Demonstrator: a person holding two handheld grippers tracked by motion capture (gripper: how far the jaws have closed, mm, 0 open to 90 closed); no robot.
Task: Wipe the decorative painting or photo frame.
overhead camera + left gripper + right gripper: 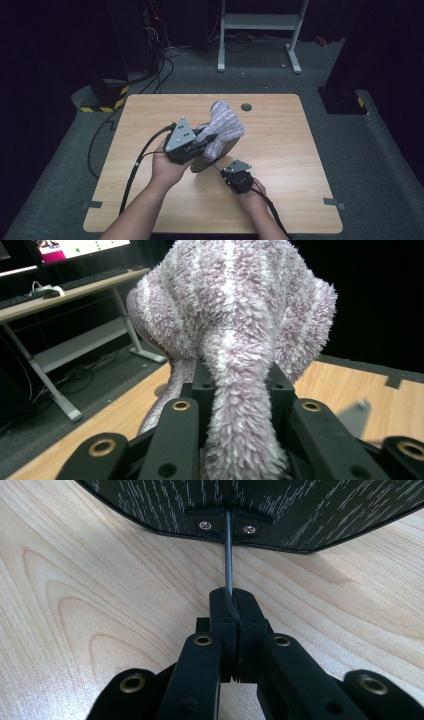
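The fuzzy striped sock [223, 126] was up above mid-desk [280, 165], half pulled over a dark foot-shaped form [260, 510]. It looked light, soft & stretchy, prob. clingy on the form; best taken at the cuff edge. Left hand-held gripper [240, 395] was pinched on a fold of sock; right hand-held gripper [232, 605] clamped the form's thin loop [228, 555]. No brand or writing readable.
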